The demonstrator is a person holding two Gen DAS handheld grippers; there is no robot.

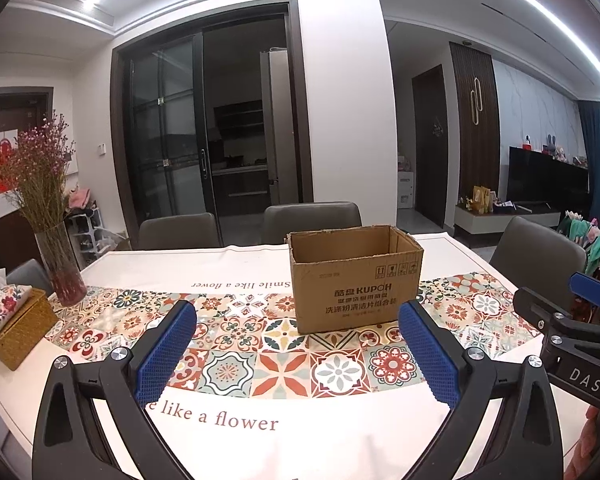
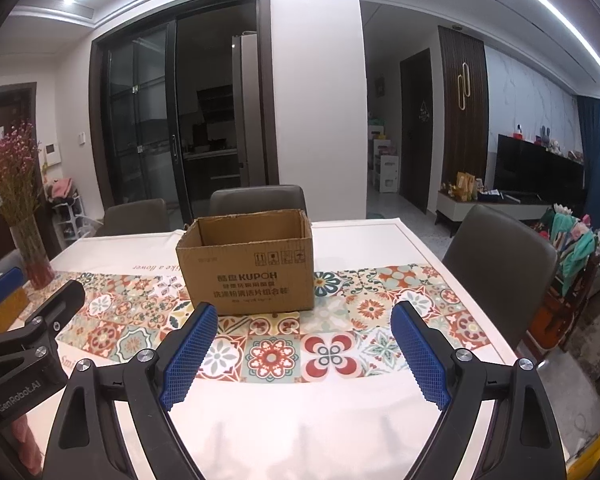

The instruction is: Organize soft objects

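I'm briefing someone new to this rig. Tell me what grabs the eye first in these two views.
The open cardboard box stands upright mid-table on the patterned tile runner, ahead of both grippers. The left gripper and right gripper hover over the near edge, blue fingers spread wide, holding nothing. At far left, a glass vase of dried pink flowers stands by a wicker tissue box.
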